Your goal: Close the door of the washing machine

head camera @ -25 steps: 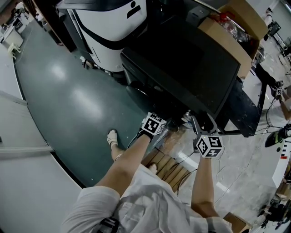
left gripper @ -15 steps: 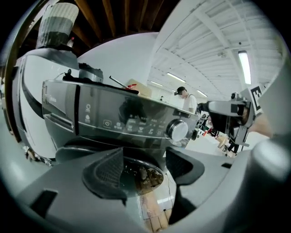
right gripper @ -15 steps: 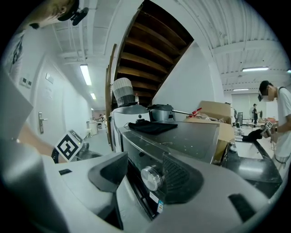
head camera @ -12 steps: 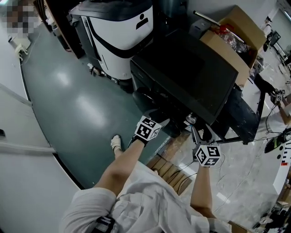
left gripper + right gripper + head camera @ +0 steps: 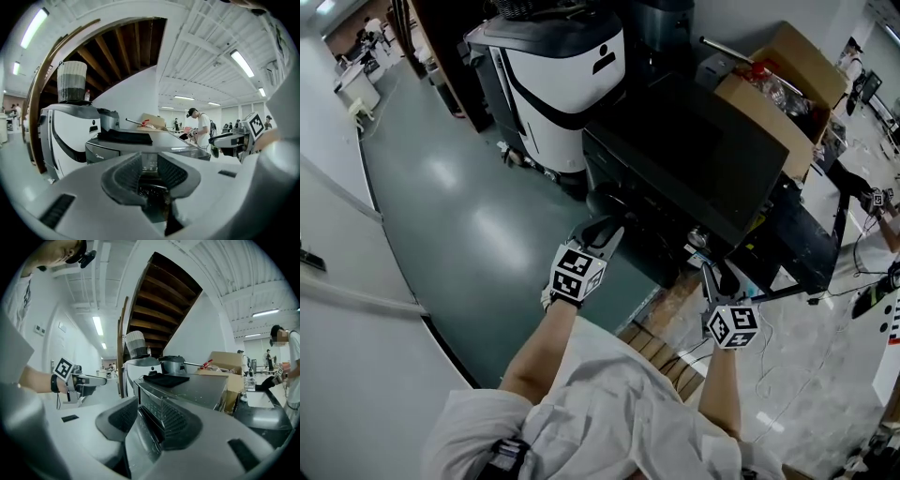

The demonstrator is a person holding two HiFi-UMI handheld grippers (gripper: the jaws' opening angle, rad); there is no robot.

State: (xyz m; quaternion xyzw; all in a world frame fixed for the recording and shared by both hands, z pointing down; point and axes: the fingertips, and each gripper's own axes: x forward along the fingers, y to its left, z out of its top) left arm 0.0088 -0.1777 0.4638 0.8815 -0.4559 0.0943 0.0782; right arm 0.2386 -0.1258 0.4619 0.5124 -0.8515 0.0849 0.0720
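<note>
Head view, nearest first: the left gripper (image 5: 604,232) hovers just in front of the washing machine (image 5: 694,150), pointing at its round door (image 5: 600,200) on the front face; whether the door is latched cannot be told. Left gripper view shows its jaws spread, gripping nothing. The right gripper (image 5: 717,274) sits at the washing machine's right front corner, jaws also spread, the machine's top front edge in their gap. Beyond the washing machine stands a cardboard box (image 5: 778,75)

Bright ceiling tubes (image 5: 242,63), fisheye, apparently sharp
</note>
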